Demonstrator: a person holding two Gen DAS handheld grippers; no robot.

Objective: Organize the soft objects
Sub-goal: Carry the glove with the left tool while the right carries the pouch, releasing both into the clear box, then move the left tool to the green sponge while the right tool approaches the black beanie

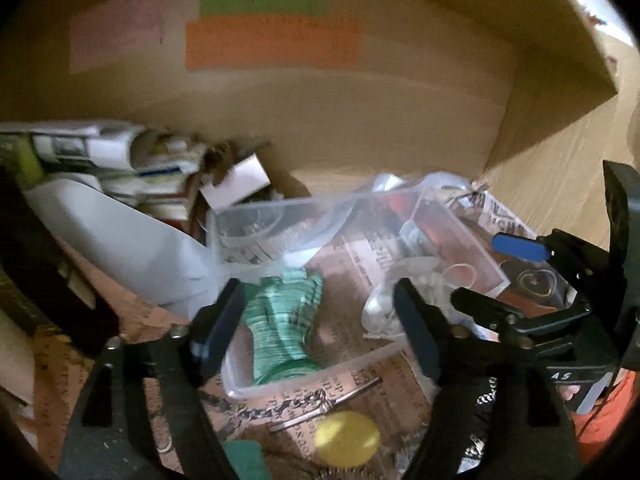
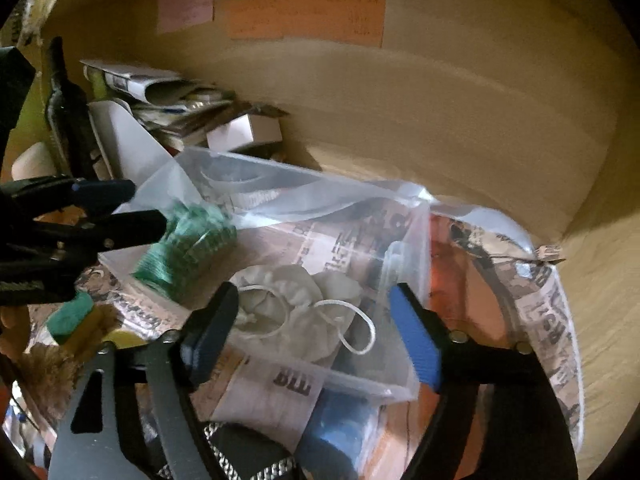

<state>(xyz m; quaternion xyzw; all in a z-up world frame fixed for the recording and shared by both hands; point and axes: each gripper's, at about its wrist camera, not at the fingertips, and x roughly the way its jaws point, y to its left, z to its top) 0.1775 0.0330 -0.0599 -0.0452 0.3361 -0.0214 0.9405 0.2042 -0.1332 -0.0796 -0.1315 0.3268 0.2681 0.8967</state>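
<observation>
Green ribbed soft piece (image 1: pixel 286 326) and white drawstring pouch (image 2: pixel 296 304) are seen lying in the clear bin (image 1: pixel 280 386), each framed by wide-open fingers of left gripper (image 1: pixel 320 320) and right gripper (image 2: pixel 316 328); a closing grasp is judged next.

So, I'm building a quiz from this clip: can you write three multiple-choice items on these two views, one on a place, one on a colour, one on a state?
1. Where does the green scrunched item lie?
A. In the clear plastic bin
B. On the white box
C. Up on the cardboard wall

2. What colour is the widest paper label on the cardboard wall?
A. Blue
B. Orange
C. Black

3. How do the right gripper jaws stand?
A. Shut on the white drawstring pouch
B. Shut on nothing
C. Open, either side of the pouch

Answers: 1 A, the bin rim runs around it. 2 B, it spans wider than the green and pink ones. 3 C, a clear gap separates the fingers.
</observation>
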